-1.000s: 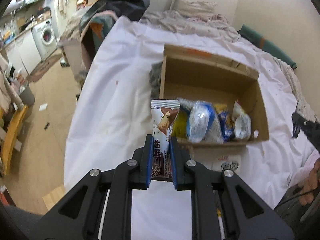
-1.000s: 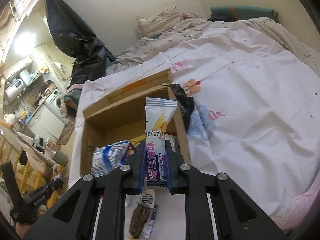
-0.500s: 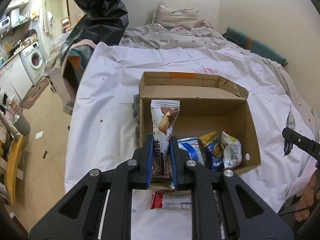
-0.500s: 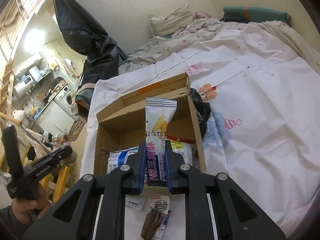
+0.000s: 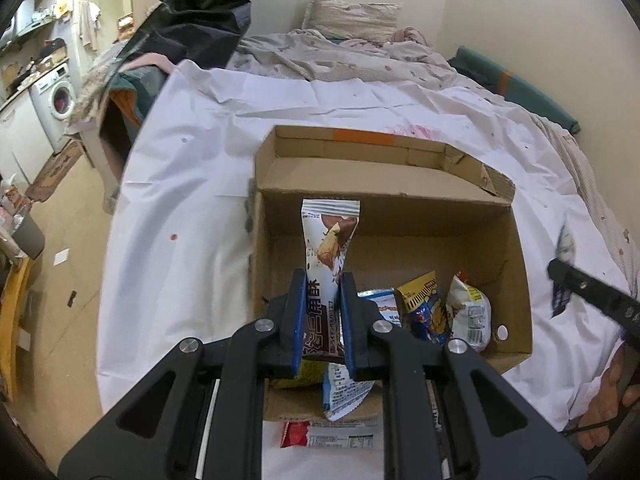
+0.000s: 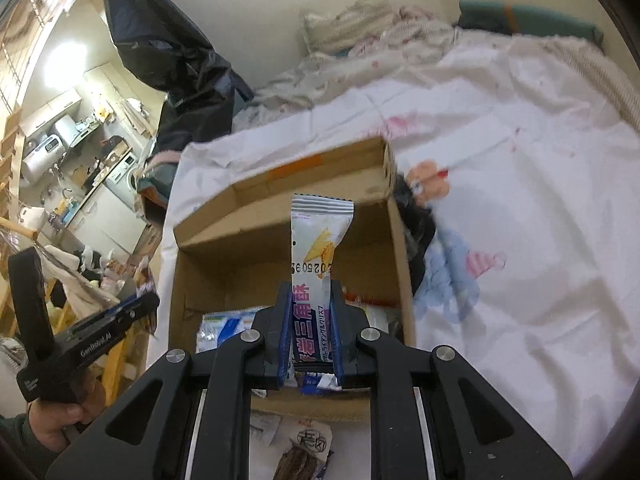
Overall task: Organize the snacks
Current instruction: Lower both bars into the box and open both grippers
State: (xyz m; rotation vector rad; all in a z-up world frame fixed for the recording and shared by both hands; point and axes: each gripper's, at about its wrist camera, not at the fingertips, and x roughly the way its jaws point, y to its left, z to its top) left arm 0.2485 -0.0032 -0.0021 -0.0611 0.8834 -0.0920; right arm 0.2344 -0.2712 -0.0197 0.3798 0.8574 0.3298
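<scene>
My left gripper (image 5: 323, 320) is shut on a brown-and-white snack packet (image 5: 329, 240) that stands upright over the left part of an open cardboard box (image 5: 400, 188). My right gripper (image 6: 310, 326) is shut on a white-and-purple snack packet (image 6: 318, 240), upright over the same cardboard box (image 6: 280, 216). Several snack bags (image 5: 440, 308) lie along the box's near wall. In the right wrist view the left gripper (image 6: 92, 336) shows at the left edge, held by a hand (image 6: 56, 420).
The box sits on a bed with a white sheet (image 5: 192, 184). A red-and-white bar (image 5: 328, 438) and a dark snack packet (image 6: 300, 460) lie on the sheet before the box. A pillow (image 5: 352, 16), black bag (image 5: 196, 0) and floor (image 5: 52, 280) surround.
Both grippers have moved forward over the box with their packets still gripped. The box has grown larger in both views, and its near wall now lies beneath the fingers.
</scene>
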